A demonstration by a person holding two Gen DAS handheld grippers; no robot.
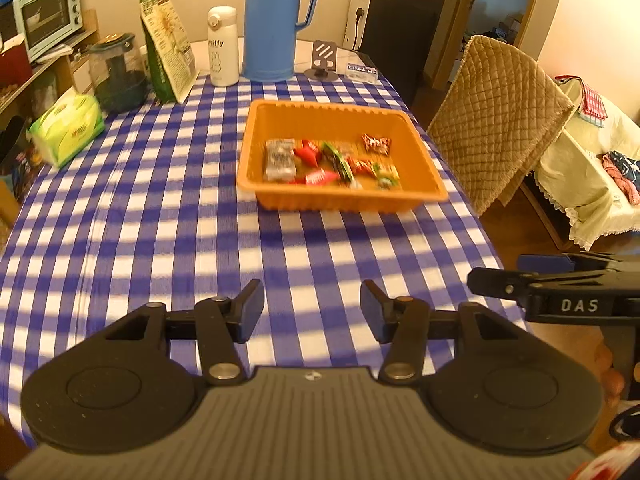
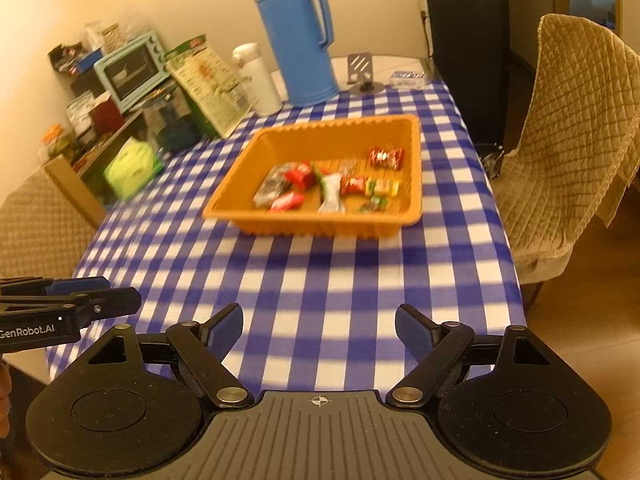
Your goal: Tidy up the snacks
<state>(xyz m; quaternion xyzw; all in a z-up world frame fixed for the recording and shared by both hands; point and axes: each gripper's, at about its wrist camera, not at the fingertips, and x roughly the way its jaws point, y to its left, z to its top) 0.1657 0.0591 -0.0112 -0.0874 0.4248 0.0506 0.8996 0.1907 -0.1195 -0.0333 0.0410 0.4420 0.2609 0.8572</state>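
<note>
An orange tray (image 1: 340, 200) stands on the blue-and-white checked table, and it also shows in the right wrist view (image 2: 320, 226). Several wrapped snacks lie in it: a grey packet (image 1: 279, 159), red candies (image 1: 316, 178), a green-and-white wrapper (image 2: 331, 190) and a red-and-white candy (image 2: 386, 157). My left gripper (image 1: 312, 311) is open and empty above the near table edge, well short of the tray. My right gripper (image 2: 319, 330) is open and empty, beside the left one. Each gripper shows at the edge of the other's view.
A blue thermos jug (image 1: 276, 20), a white bottle (image 1: 223, 46), a green bag (image 1: 166, 44), a dark jar (image 1: 118, 74) and a tissue pack (image 1: 66, 128) stand at the table's far and left side. A padded chair (image 1: 496, 116) is to the right.
</note>
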